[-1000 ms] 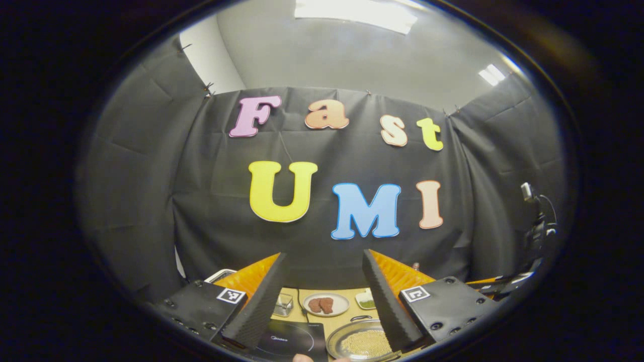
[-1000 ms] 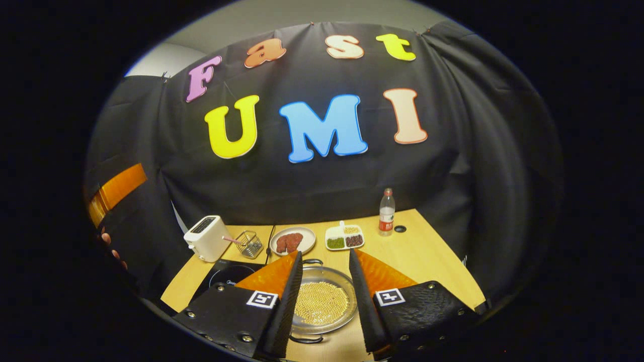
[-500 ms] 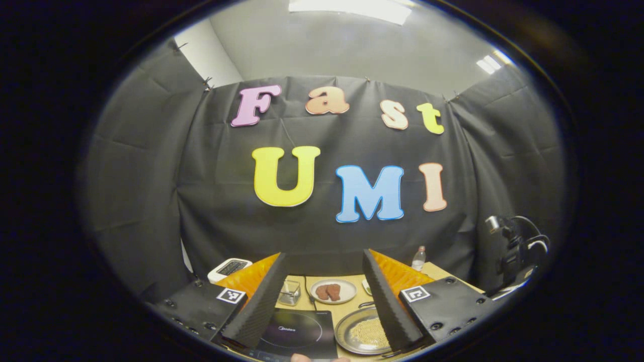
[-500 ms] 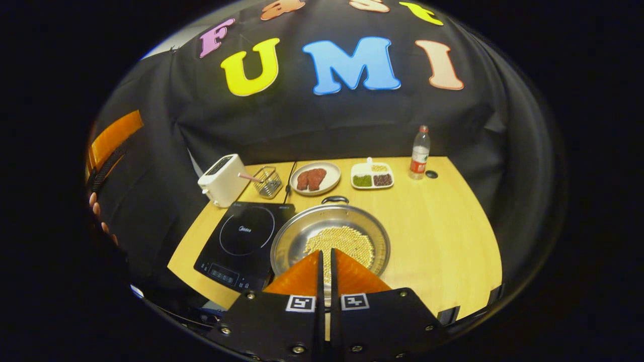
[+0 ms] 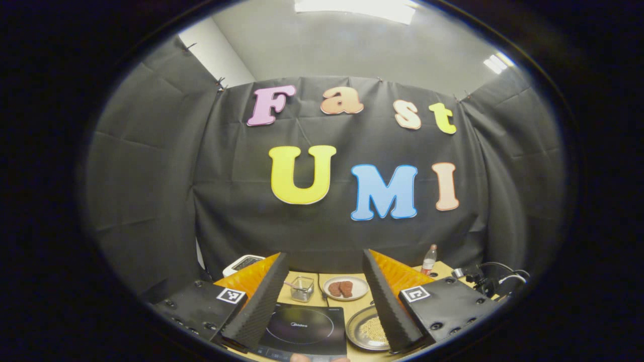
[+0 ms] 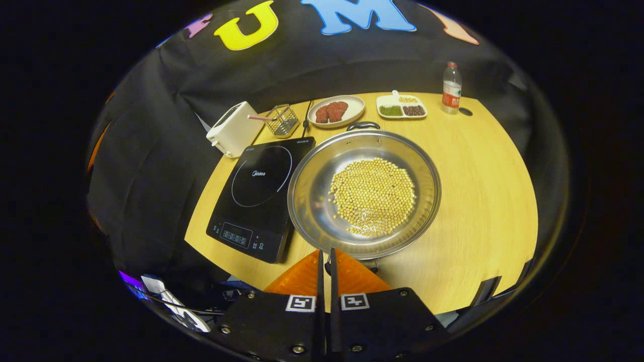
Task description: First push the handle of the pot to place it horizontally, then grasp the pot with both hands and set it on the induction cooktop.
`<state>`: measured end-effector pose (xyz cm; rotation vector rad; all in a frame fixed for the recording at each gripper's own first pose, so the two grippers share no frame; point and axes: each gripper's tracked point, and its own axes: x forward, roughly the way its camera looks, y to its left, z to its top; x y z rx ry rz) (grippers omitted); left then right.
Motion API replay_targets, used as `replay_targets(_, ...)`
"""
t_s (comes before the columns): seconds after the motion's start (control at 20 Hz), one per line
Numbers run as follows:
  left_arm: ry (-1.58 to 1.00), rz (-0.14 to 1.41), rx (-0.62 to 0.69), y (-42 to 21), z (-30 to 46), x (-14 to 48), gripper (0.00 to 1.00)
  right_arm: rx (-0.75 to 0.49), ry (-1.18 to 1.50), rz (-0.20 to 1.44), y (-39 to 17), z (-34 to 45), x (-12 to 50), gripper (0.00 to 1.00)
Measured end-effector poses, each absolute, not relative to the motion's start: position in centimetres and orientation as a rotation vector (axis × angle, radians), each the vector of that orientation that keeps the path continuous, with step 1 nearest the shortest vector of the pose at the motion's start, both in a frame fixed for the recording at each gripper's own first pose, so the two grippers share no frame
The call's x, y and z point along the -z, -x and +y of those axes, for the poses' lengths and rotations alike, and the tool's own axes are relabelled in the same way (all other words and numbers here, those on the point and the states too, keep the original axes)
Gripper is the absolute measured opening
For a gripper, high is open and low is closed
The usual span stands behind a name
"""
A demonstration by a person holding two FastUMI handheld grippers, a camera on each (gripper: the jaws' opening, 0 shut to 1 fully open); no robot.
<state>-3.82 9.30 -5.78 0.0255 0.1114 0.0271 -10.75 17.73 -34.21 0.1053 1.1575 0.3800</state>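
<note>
A wide steel pot (image 6: 314, 201) holding yellow beans sits on the wooden table, right beside a black induction cooktop (image 6: 261, 186). One dark loop handle (image 6: 363, 124) is on its far side and the other on its near side. My right gripper (image 6: 324, 254) is shut with nothing in it, tips just short of the pot's near rim. In the left gripper view, my left gripper (image 5: 324, 254) is held high and open, with the cooktop (image 5: 302, 329) and the pot (image 5: 354, 329) low between its fingers.
A white toaster (image 6: 234, 131), a wire basket (image 6: 283, 120), a plate of meat (image 6: 336, 108), a divided dish (image 6: 401, 106) and a bottle (image 6: 451, 86) line the table's far edge. Bare wood (image 6: 483, 166) lies right of the pot.
My right gripper closed, then tipped down and came in over the table, so the pot looms larger. My left gripper stays open and has shifted slightly.
</note>
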Motion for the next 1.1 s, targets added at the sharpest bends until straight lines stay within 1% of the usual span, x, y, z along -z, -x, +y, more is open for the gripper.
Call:
replay_targets(0.05,-0.024,0.116,-0.035,3.8,9.5,6.0,0.98,-0.385,-0.129,1.183,11.0,18.2,34.9,0.05)
replay_targets(0.1,-0.023,0.121,-0.042,3.8,9.7,6.0,0.96,-0.392,-0.145,1.205,11.1,18.7,35.5,0.04)
replay_targets(0.25,-0.024,0.130,-0.064,4.4,10.3,6.2,0.96,-0.400,-0.179,1.255,11.4,20.0,37.2,0.05)
replay_targets(0.3,-0.026,0.131,-0.070,4.5,10.5,6.2,0.98,-0.404,-0.187,1.271,11.4,20.5,37.7,0.04)
replay_targets(0.45,-0.031,0.140,-0.090,4.6,11.2,6.7,0.96,-0.400,-0.216,1.310,11.5,21.8,39.4,0.04)
replay_targets(0.75,-0.034,0.152,-0.115,4.9,12.2,7.1,0.96,-0.336,-0.264,1.339,10.5,22.0,42.7,0.05)
replay_targets(0.8,-0.033,0.154,-0.116,4.7,12.3,7.1,0.98,-0.325,-0.268,1.347,10.4,21.8,43.2,0.05)
replay_targets(0.9,-0.035,0.160,-0.113,4.3,12.5,7.4,0.96,-0.321,-0.325,1.350,10.3,21.8,43.7,0.05)
replay_targets(0.95,-0.037,0.160,-0.114,4.4,12.6,7.5,0.97,-0.310,-0.356,1.354,10.3,21.8,43.5,0.01)
replay_targets(1.05,-0.029,0.153,-0.105,4.1,12.5,7.3,0.95,-0.289,-0.395,1.354,10.3,21.5,43.6,0.01)
replay_targets(1.1,-0.026,0.151,-0.097,4.0,12.5,7.3,0.99,-0.282,-0.400,1.353,10.2,21.3,43.6,0.01)
